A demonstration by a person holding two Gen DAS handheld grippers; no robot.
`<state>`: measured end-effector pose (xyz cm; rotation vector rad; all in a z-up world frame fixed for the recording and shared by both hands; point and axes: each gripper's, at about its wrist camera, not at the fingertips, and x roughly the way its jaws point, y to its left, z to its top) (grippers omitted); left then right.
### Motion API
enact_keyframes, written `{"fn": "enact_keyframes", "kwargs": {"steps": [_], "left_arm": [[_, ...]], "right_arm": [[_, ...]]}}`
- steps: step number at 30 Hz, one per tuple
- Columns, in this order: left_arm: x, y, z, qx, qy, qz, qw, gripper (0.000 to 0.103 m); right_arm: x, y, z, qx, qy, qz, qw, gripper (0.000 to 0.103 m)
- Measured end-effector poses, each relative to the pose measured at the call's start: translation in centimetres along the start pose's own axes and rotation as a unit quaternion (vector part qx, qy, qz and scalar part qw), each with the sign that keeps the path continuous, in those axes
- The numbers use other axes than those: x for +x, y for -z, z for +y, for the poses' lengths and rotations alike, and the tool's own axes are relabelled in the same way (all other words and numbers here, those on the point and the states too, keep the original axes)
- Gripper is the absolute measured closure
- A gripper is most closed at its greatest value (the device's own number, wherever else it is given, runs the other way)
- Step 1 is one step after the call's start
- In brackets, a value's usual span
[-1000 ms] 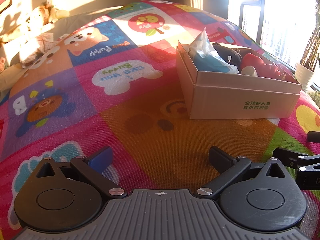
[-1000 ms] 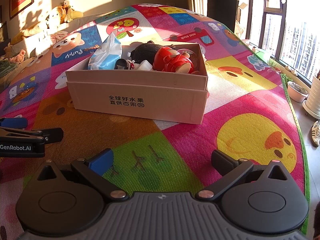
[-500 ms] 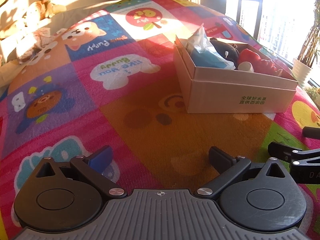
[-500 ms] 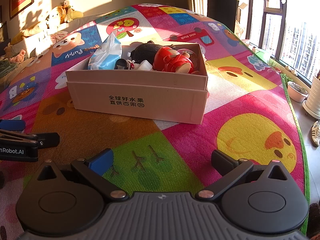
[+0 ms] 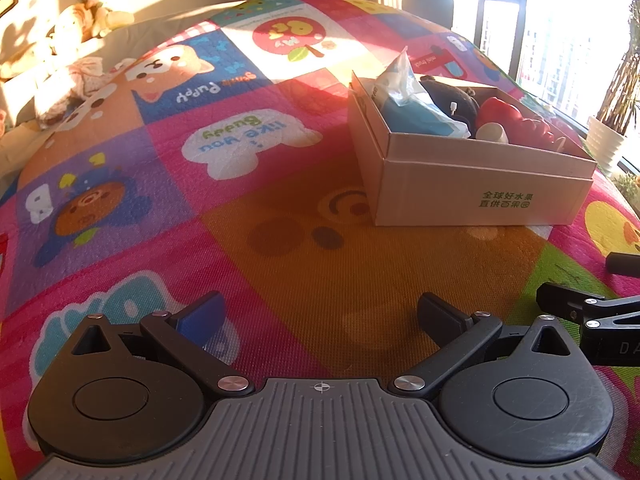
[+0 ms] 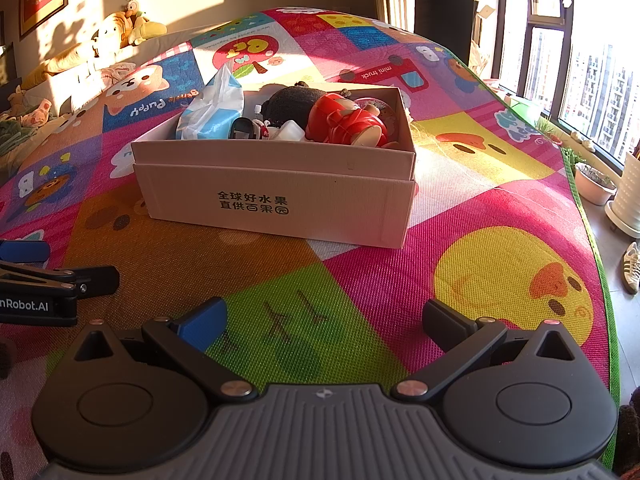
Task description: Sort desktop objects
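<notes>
A cardboard box (image 6: 280, 196) with dark printed characters stands on the colourful play mat (image 6: 480, 208). It holds a blue-and-white tissue pack (image 6: 212, 112), a dark round plush (image 6: 292, 102), a red toy figure (image 6: 344, 122) and small white items. The box also shows in the left wrist view (image 5: 472, 188) at the right, with the tissue pack (image 5: 408, 108) and the red toy (image 5: 516, 120) in it. My left gripper (image 5: 320, 316) is open and empty above the mat, left of the box. My right gripper (image 6: 324, 320) is open and empty in front of the box.
Plush toys (image 6: 120, 28) lie on a sofa along the far left wall. Windows, plant pots (image 6: 596, 188) and a shoe (image 6: 632, 268) line the floor beyond the mat's right edge. The left gripper shows at the left of the right wrist view (image 6: 48, 284).
The left gripper has drifted slightly back and then levelled; the box sits a little further from it. The right gripper has not moved. Both stay open.
</notes>
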<state>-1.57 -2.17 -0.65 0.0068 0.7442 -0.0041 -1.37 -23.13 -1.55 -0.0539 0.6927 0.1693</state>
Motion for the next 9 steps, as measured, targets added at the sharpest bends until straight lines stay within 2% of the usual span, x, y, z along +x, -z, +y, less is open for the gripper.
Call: {"fn": "enact_keyframes", "kwargs": {"steps": [9], "left_arm": [[0.02,-0.15,-0.05,0.003,0.002,0.004,1.0,0.0]], "right_arm": [[0.01,0.01,0.02,0.0,0.0,0.0,1.0,0.0]]}}
